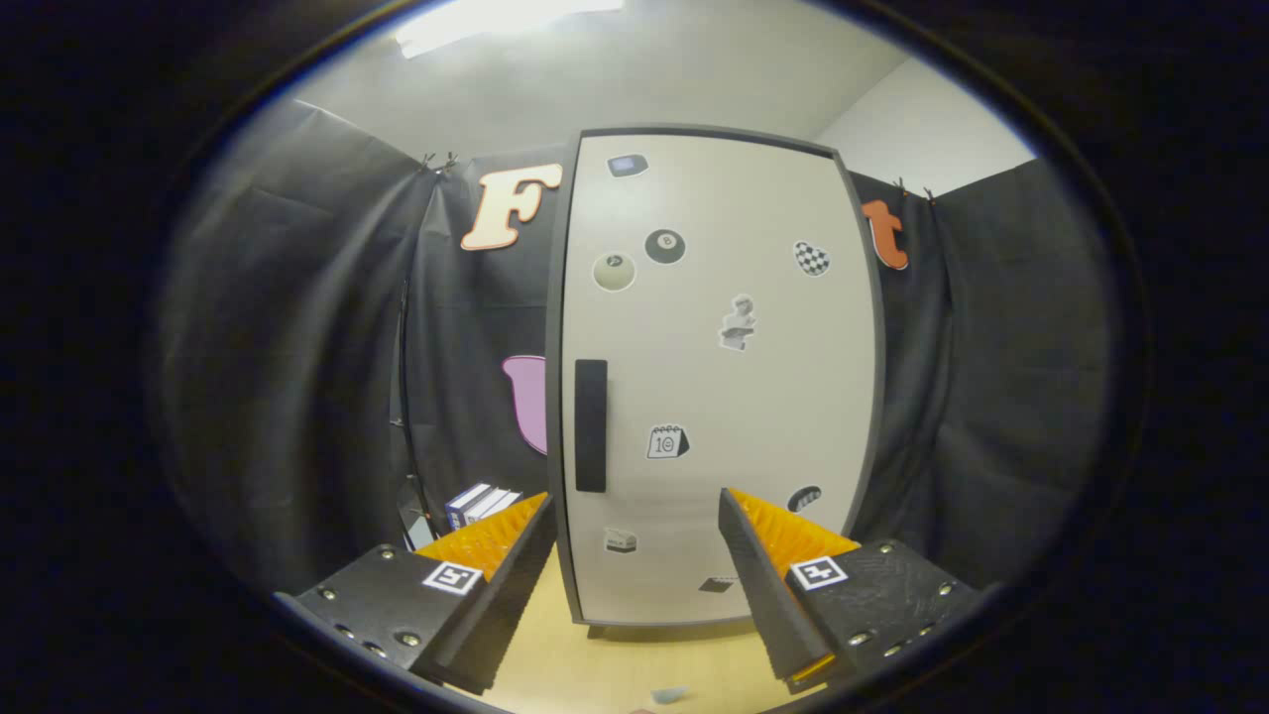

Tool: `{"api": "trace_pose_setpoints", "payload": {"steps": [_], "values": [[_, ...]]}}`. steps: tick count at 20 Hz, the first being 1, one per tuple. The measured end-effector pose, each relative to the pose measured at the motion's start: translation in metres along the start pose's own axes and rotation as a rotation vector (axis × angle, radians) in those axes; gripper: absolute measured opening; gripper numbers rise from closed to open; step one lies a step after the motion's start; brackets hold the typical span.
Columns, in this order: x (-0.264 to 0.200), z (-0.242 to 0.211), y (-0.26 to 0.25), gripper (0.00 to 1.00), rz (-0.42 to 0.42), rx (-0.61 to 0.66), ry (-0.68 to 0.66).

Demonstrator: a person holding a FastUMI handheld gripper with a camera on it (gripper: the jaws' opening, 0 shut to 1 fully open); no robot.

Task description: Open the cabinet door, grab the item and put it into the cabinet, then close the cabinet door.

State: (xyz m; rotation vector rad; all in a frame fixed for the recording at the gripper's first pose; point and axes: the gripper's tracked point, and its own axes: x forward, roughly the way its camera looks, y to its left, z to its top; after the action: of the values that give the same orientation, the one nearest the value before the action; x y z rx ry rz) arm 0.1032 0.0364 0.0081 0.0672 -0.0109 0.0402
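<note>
A tall pale cabinet with a dark frame stands straight ahead on a light wooden floor. Its door is closed and carries several small stickers. A black vertical handle sits near the door's left edge. My gripper is open, its two fingers spread wide in front of the lower part of the door, apart from it, with nothing between them. The handle is above and slightly left of the gap between the fingers. A small white and blue box lies to the left of the cabinet, just beyond the left finger.
Black cloth walls close in on the left, behind and on the right of the cabinet. A small pale blue scrap lies on the floor between the fingers, close to me. A thin dark stand rises left of the cabinet.
</note>
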Motion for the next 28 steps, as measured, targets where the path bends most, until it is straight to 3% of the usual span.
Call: {"api": "trace_pose_setpoints", "payload": {"steps": [12, 20, 24, 25, 28], "values": [[0.107, 0.001, 0.036, 0.97, 0.03, 0.026, -0.011], [0.151, -0.007, 0.041, 0.88, 0.015, 0.031, 0.01], [0.157, -0.007, 0.038, 0.58, -0.008, 0.04, 0.019], [0.153, -0.007, 0.041, 0.58, 0.001, 0.05, 0.029], [0.161, -0.014, 0.043, 0.44, -0.005, 0.094, 0.061]]}}
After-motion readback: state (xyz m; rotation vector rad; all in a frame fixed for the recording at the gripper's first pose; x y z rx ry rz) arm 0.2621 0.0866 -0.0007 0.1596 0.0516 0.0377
